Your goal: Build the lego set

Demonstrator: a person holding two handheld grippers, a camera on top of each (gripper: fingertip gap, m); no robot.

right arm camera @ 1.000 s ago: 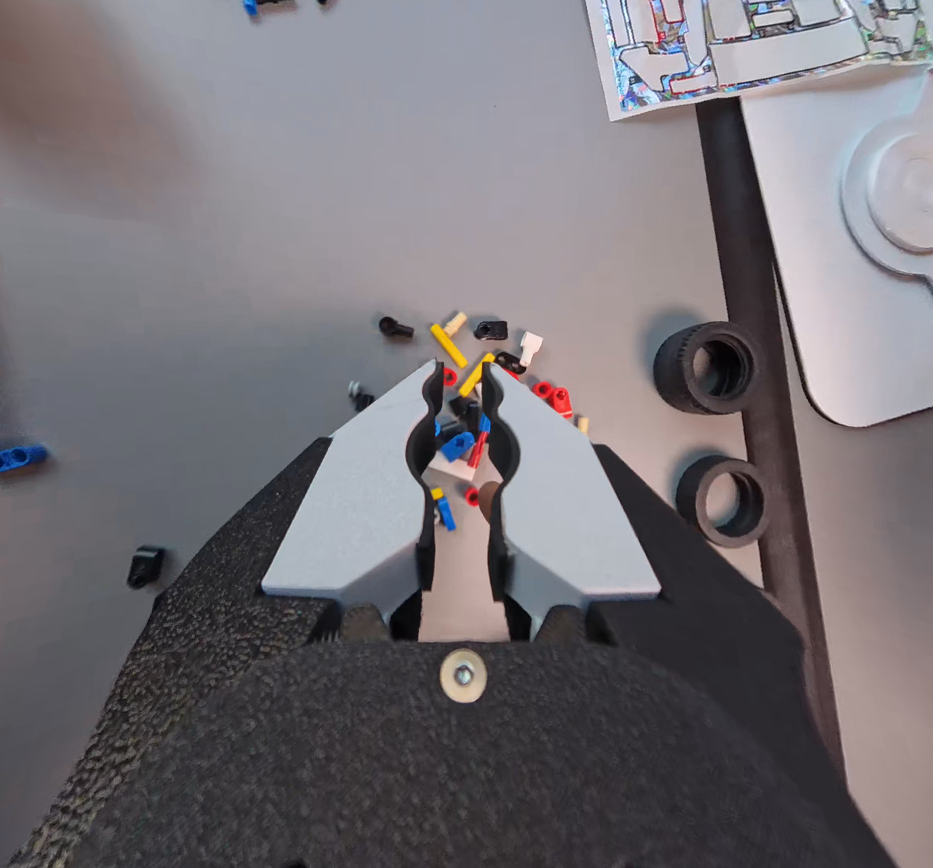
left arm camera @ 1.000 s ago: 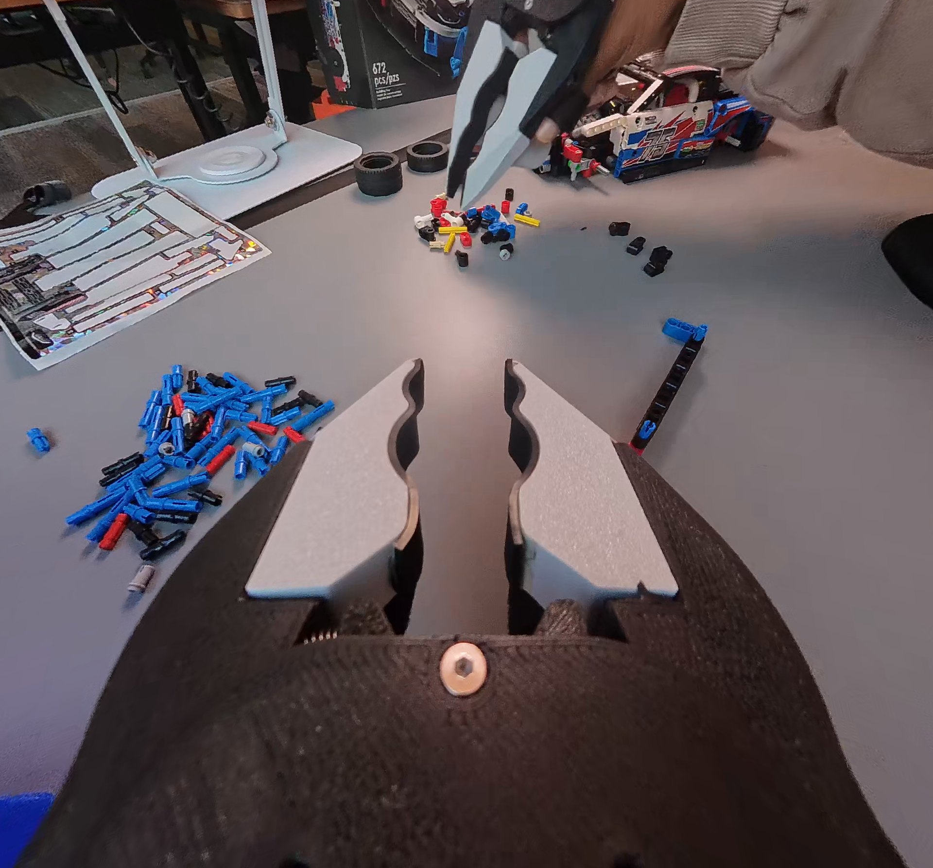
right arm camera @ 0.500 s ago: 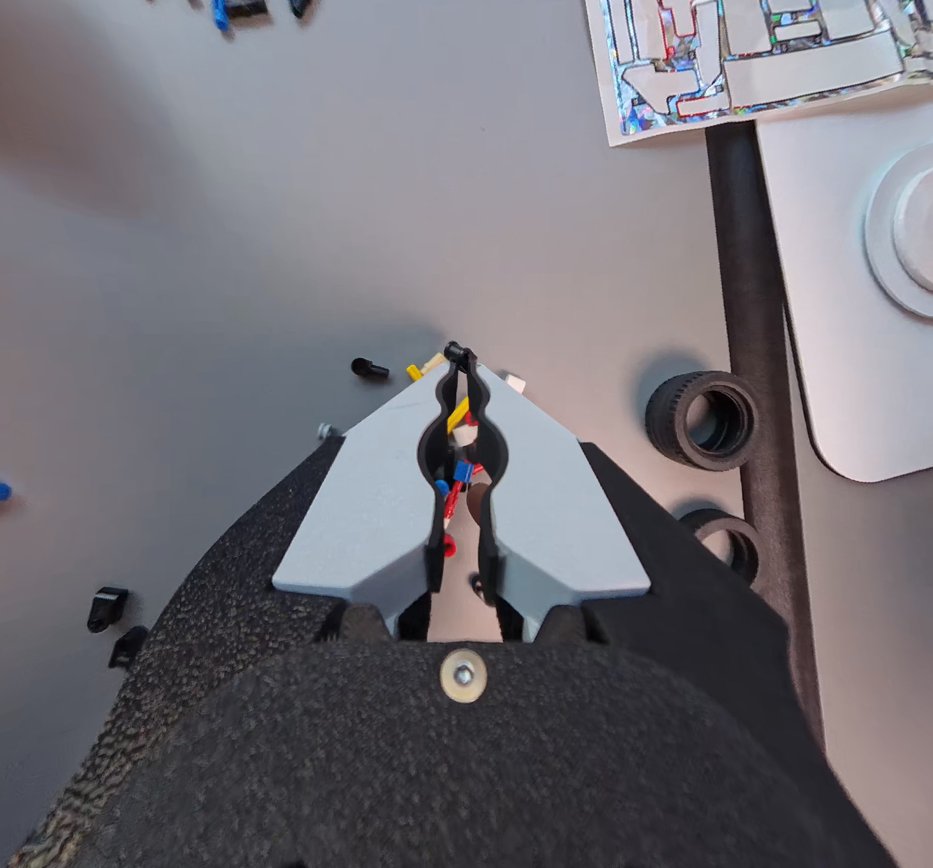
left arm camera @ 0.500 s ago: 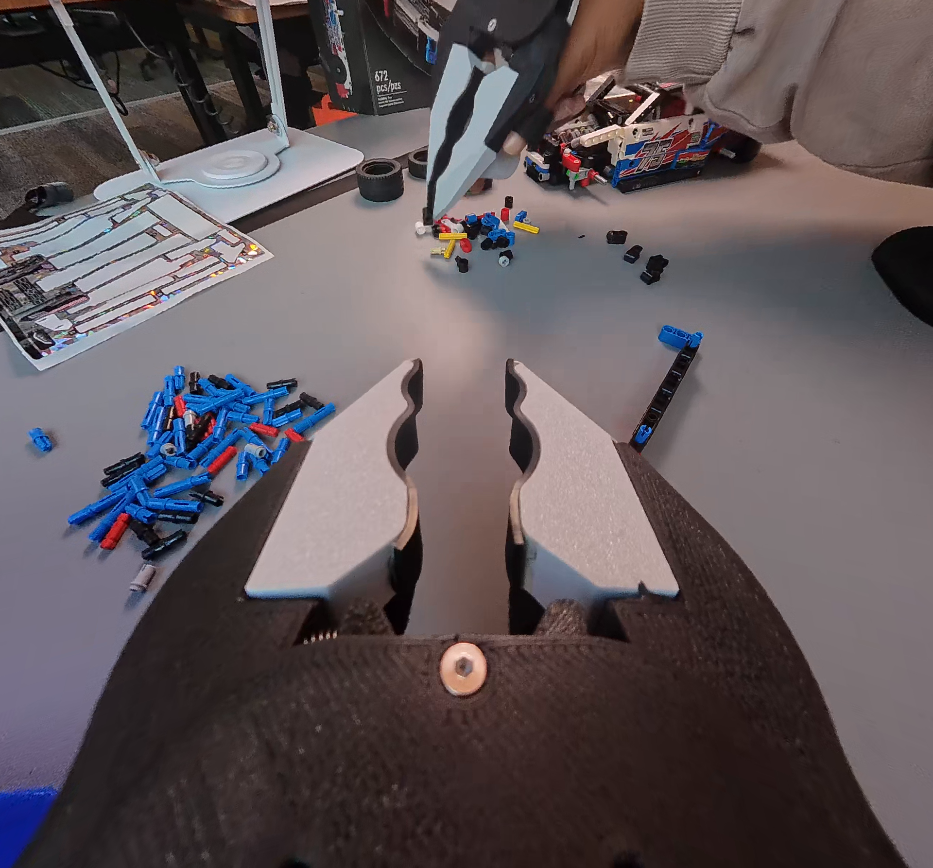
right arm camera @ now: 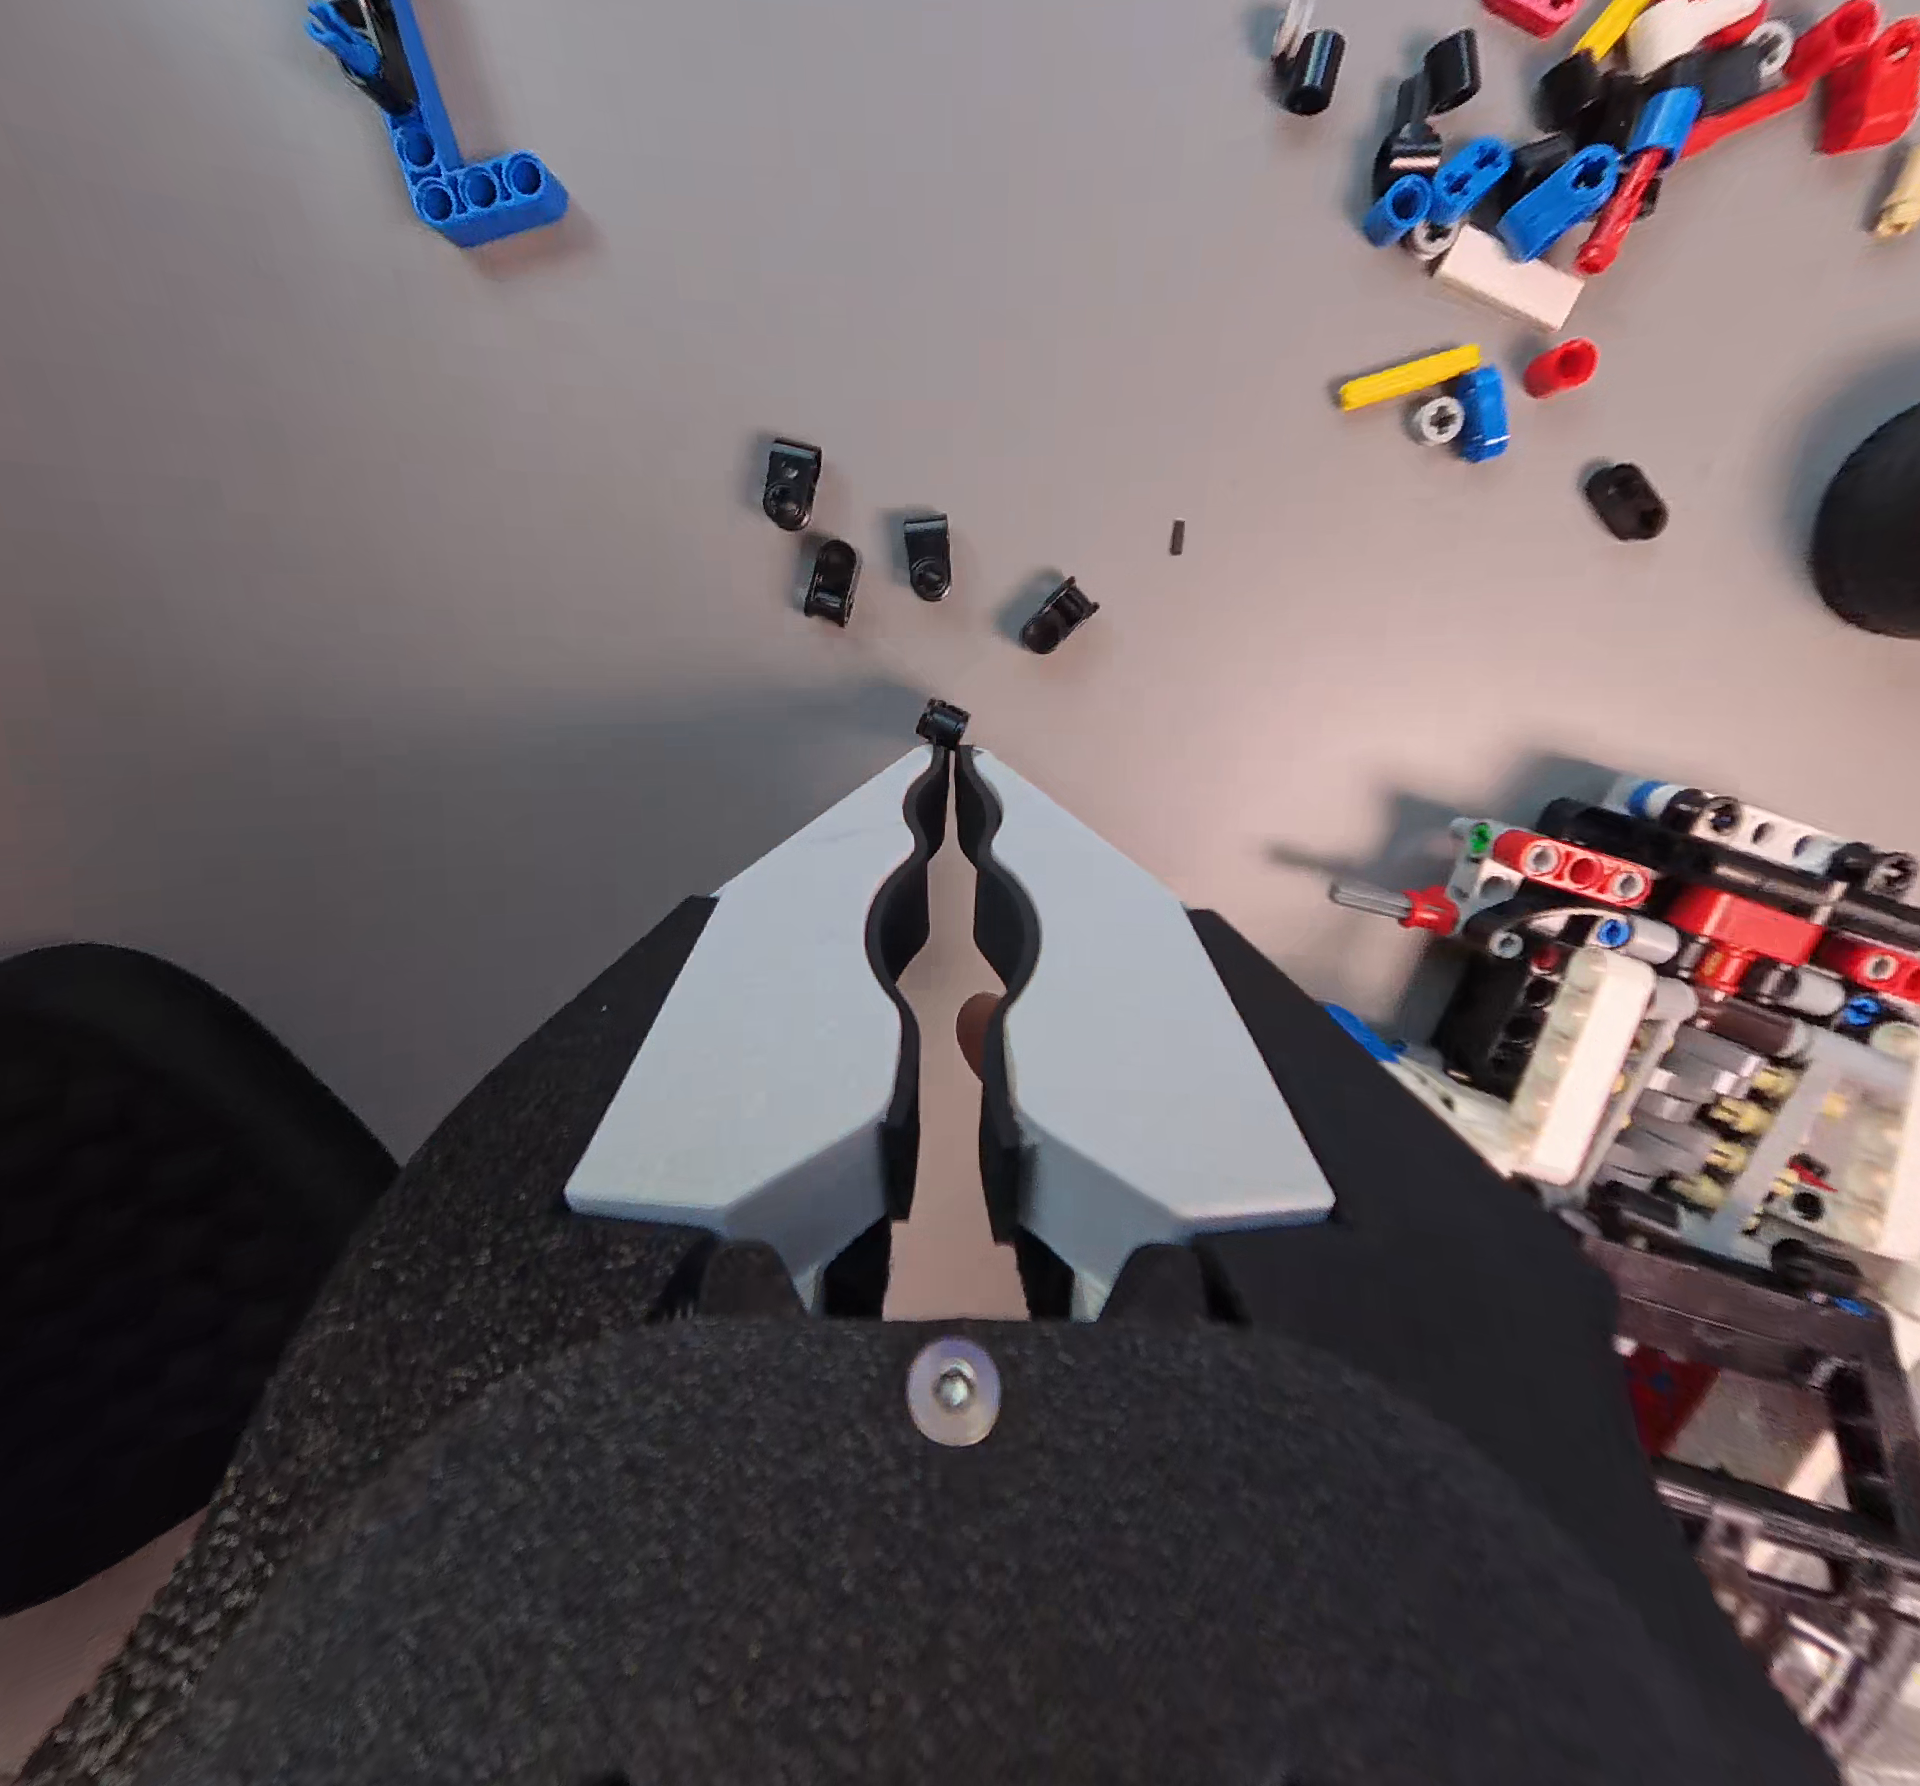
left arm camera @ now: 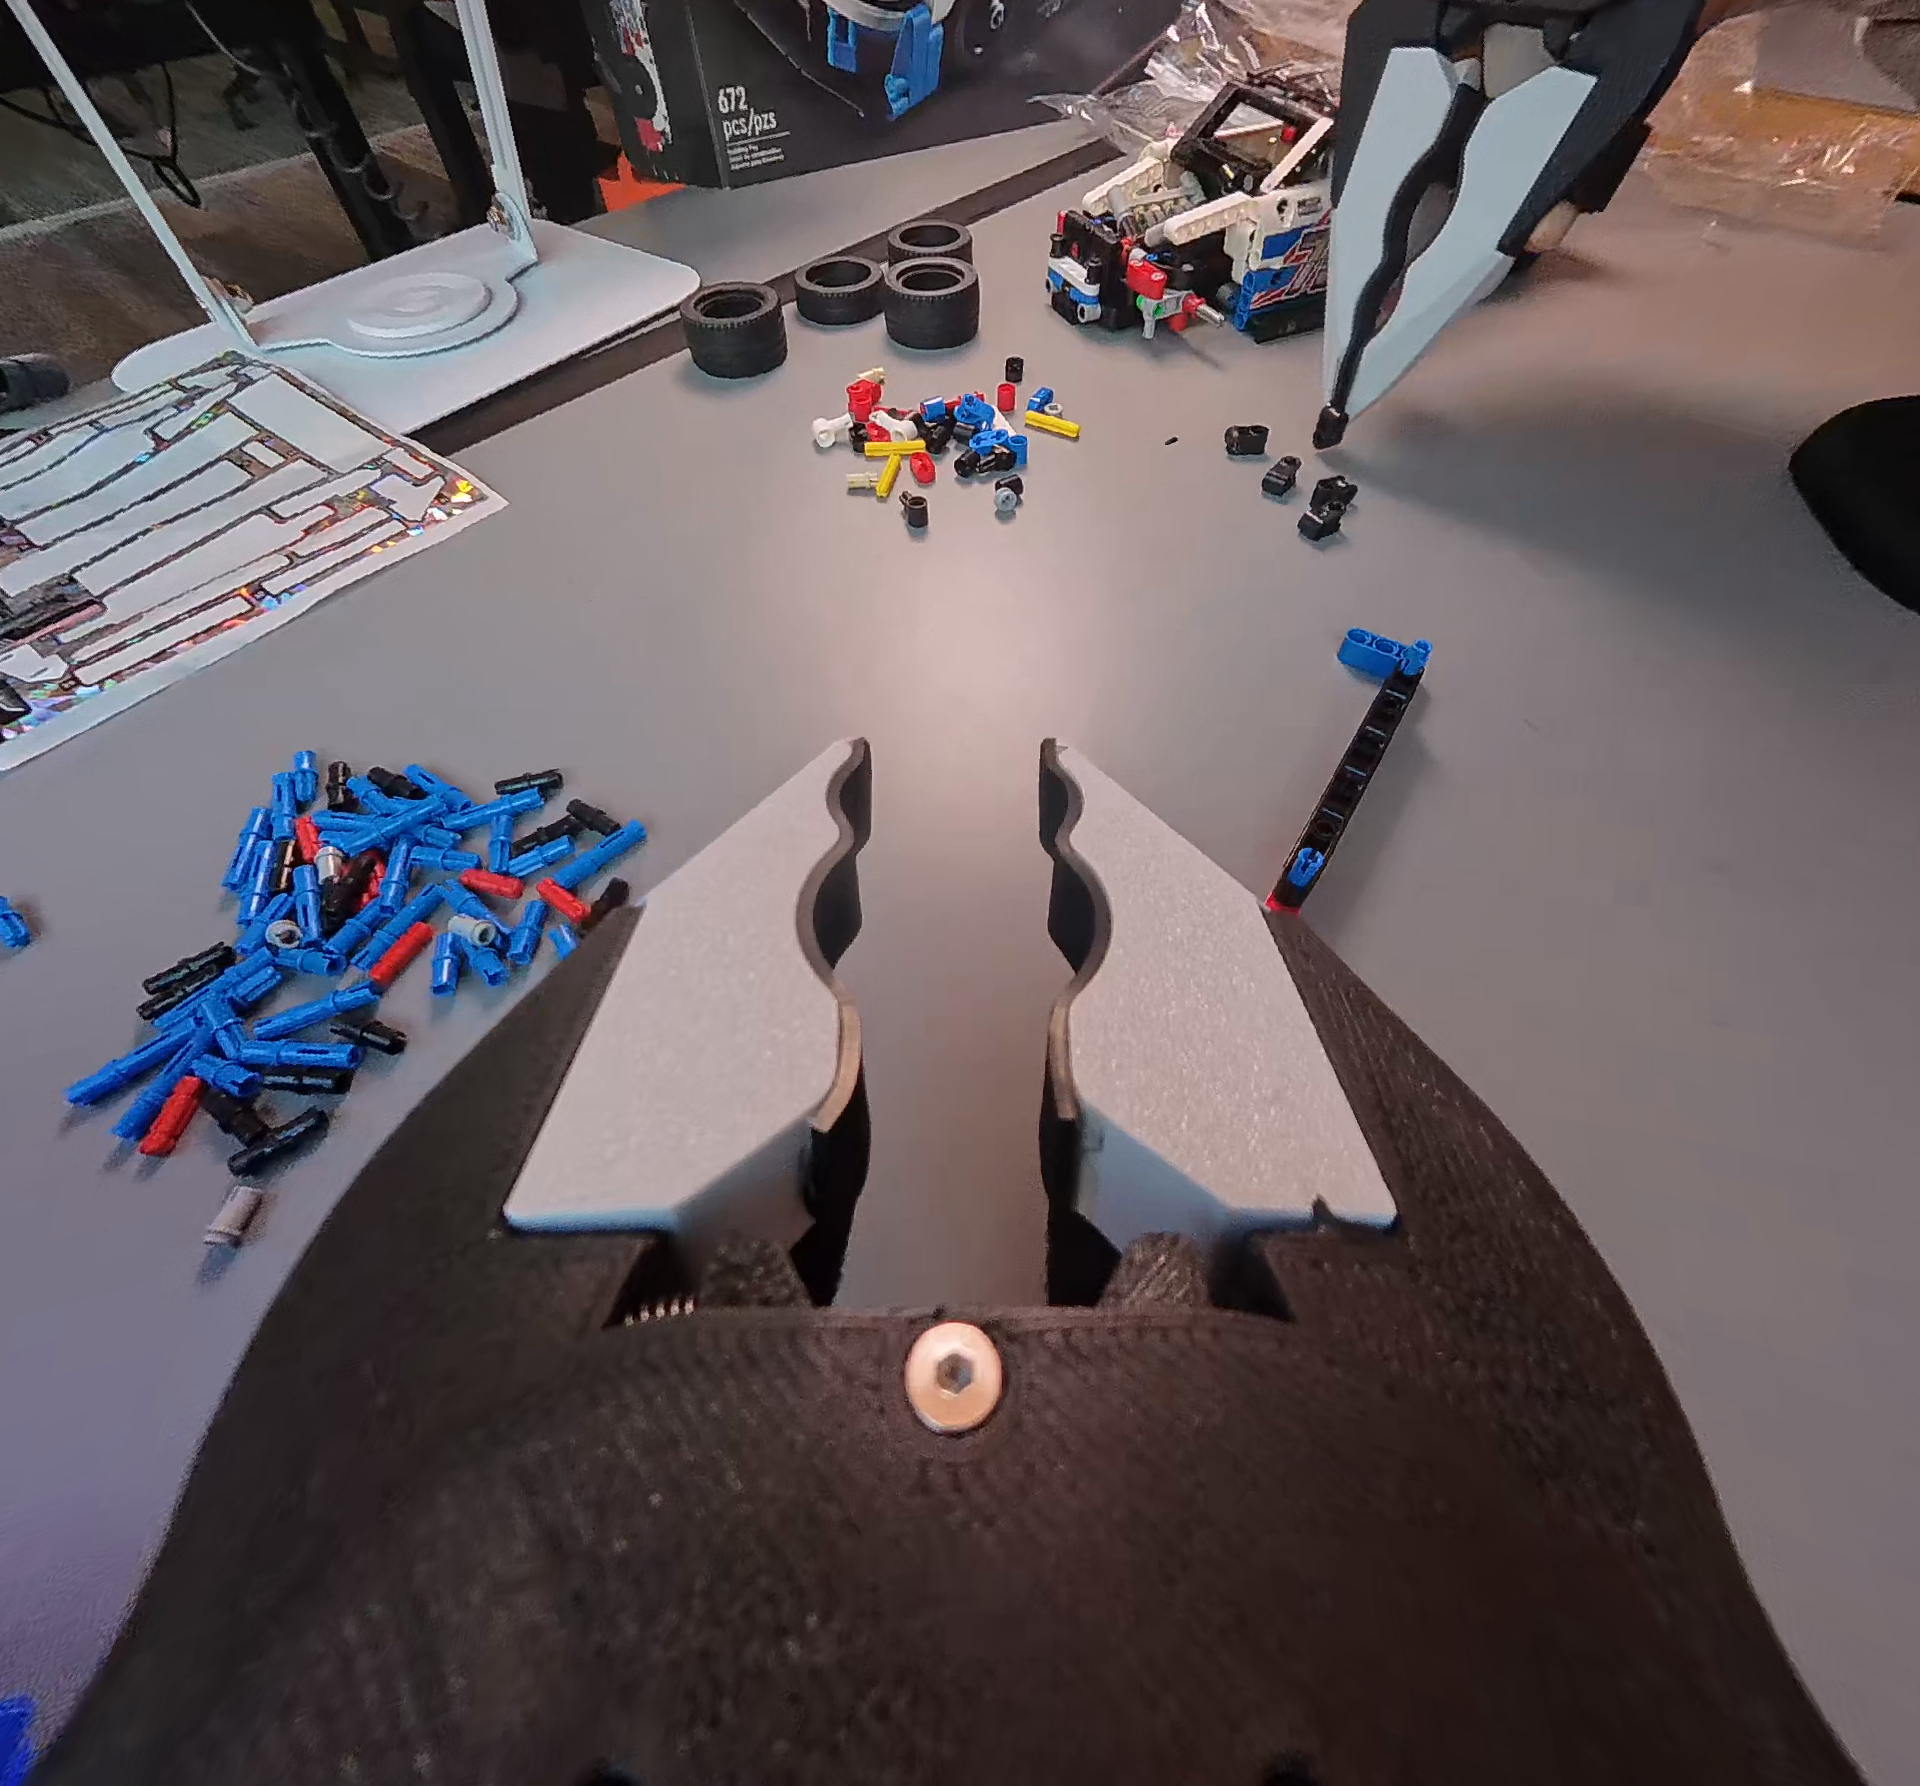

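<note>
My right gripper [right arm camera: 948, 749] is shut on a small black connector piece [right arm camera: 943, 723] at its fingertips, just above the grey table. It also shows in the left wrist view [left arm camera: 1335, 406] with the piece [left arm camera: 1329, 427] at its tip. Several loose black connectors [right arm camera: 925, 557] lie just ahead of it. The part-built lego car [right arm camera: 1704, 988] stands to its right and shows in the left wrist view [left arm camera: 1195, 271]. My left gripper [left arm camera: 951, 770] is open and empty over the table. A black beam with blue ends [left arm camera: 1356, 775] lies to its right.
A mixed pile of coloured pieces [left arm camera: 945, 432] lies mid-table, and a pile of blue, black and red pins [left arm camera: 332, 936] at the left. Three tyres [left arm camera: 852, 292], a sticker sheet [left arm camera: 197, 510], a white lamp base [left arm camera: 416, 302] and the set's box [left arm camera: 831, 1] stand behind. Tip to tip, the grippers are about 25 cm apart.
My right gripper closed on a black connector at the mixed pile and carried it right, to the black connectors beside the car. The left gripper has stayed still and open.
</note>
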